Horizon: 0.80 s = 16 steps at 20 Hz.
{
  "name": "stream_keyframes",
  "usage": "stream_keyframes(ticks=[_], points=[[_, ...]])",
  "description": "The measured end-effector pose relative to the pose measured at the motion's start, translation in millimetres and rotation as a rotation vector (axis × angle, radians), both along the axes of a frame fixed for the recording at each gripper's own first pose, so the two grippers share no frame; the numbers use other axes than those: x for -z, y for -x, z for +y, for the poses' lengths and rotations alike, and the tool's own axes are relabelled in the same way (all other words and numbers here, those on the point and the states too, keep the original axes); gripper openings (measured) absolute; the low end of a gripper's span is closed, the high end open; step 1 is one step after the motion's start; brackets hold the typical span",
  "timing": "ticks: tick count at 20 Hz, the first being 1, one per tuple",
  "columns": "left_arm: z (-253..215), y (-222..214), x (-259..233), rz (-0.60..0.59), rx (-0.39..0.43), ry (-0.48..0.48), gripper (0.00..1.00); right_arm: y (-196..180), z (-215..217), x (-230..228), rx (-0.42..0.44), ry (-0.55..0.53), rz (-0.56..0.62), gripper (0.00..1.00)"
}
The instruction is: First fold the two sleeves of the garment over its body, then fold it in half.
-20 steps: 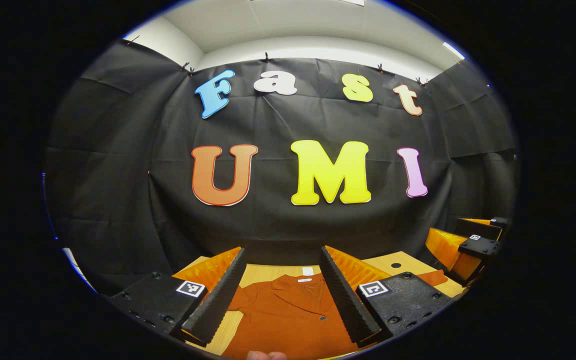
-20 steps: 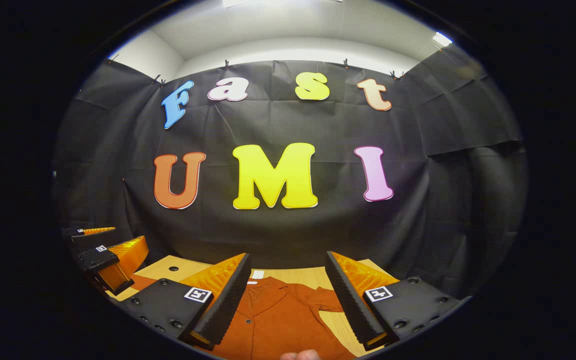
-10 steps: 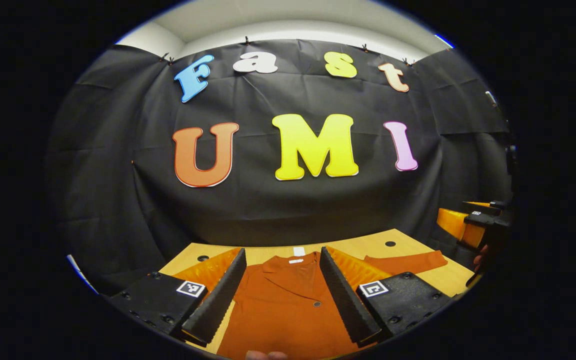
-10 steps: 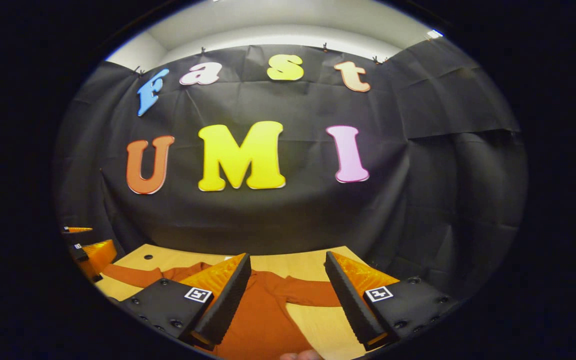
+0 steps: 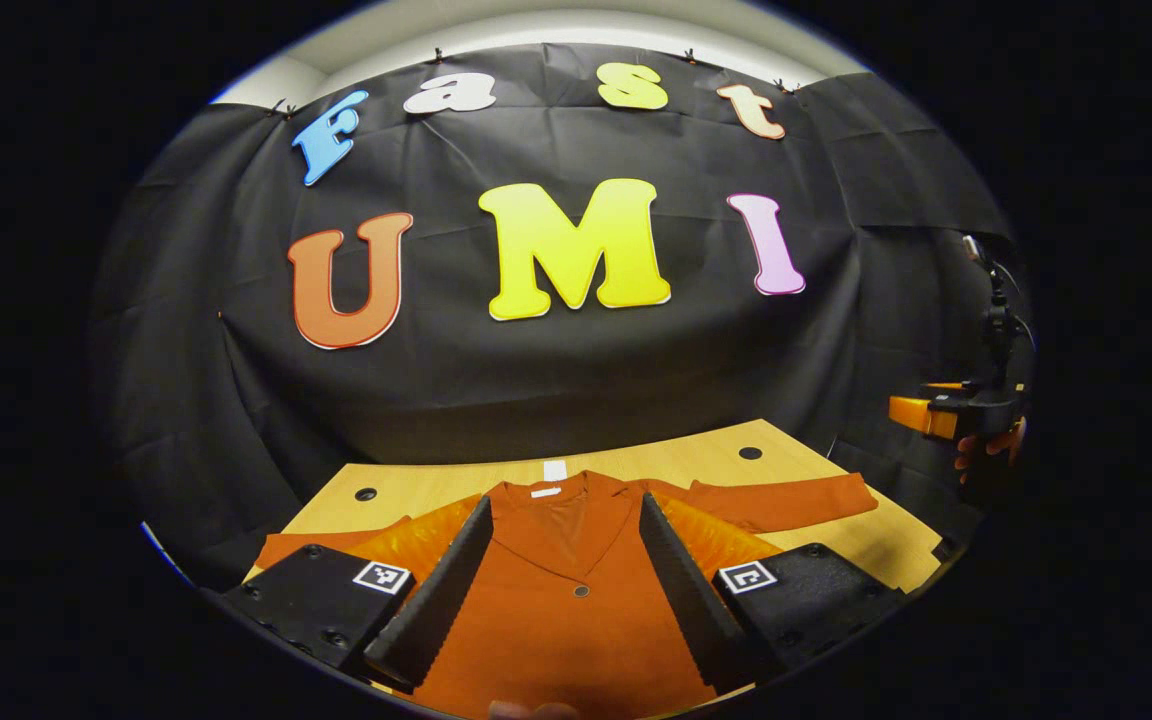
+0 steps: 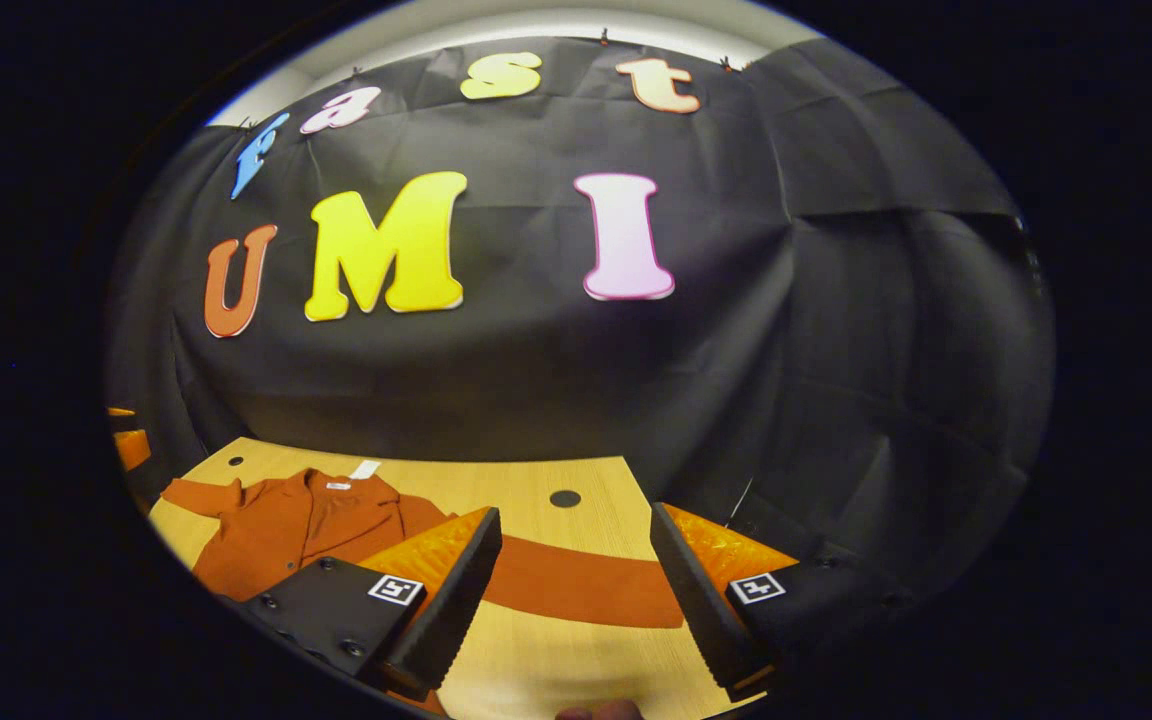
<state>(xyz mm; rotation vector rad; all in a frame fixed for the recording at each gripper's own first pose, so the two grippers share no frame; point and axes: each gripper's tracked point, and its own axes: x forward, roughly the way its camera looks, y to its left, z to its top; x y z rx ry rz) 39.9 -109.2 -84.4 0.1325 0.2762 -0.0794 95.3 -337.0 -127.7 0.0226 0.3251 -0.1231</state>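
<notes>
A rust-orange button shirt (image 5: 576,620) lies flat on the wooden table (image 5: 656,462), collar toward the black wall. My left gripper (image 5: 564,512) hovers open over the shirt's body, one finger on either side of the collar and button line. One sleeve (image 5: 786,500) stretches out to the right, the other sleeve (image 5: 301,545) to the left. My right gripper (image 6: 574,518) stands open above the outstretched sleeve (image 6: 576,592), which runs across between its fingers. The shirt's body (image 6: 296,530) lies to its left. A hand holds the right gripper (image 5: 936,415) beyond the table's right end.
The table (image 6: 536,480) has small round holes (image 5: 750,453) (image 6: 565,497) near its far edge. Black cloth walls close the booth behind and at the sides. A dark stand (image 5: 991,300) rises at the right. Bare wood (image 6: 556,660) lies in front of the sleeve.
Both views have tipped down toward the table. The right gripper has swung right, from over the shirt's body to over the sleeve. Both grippers stay open.
</notes>
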Motion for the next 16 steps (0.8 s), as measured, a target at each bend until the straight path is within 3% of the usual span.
stream_keyframes(ticks=[4,5,6,9,16], points=[[-46.1,-11.1,12.4,0.059,0.014,0.029,0.96,-35.6,-52.3,65.1,-0.014,-0.095,0.116,0.95],[-53.2,-12.9,17.6,0.081,0.009,0.028,0.87,-45.0,-63.6,86.1,-0.019,-0.129,0.157,0.95],[-60.0,-14.4,21.4,0.099,0.002,0.022,0.96,-51.3,-77.2,108.6,-0.012,-0.153,0.199,0.95],[-68.6,-18.3,27.9,0.126,-0.008,-0.018,0.99,-67.7,-113.8,168.9,0.007,-0.199,0.319,0.98],[-72.1,-27.9,37.3,0.171,-0.027,-0.069,0.99,-100.0,-128.0,223.7,0.050,-0.395,0.374,0.94]])
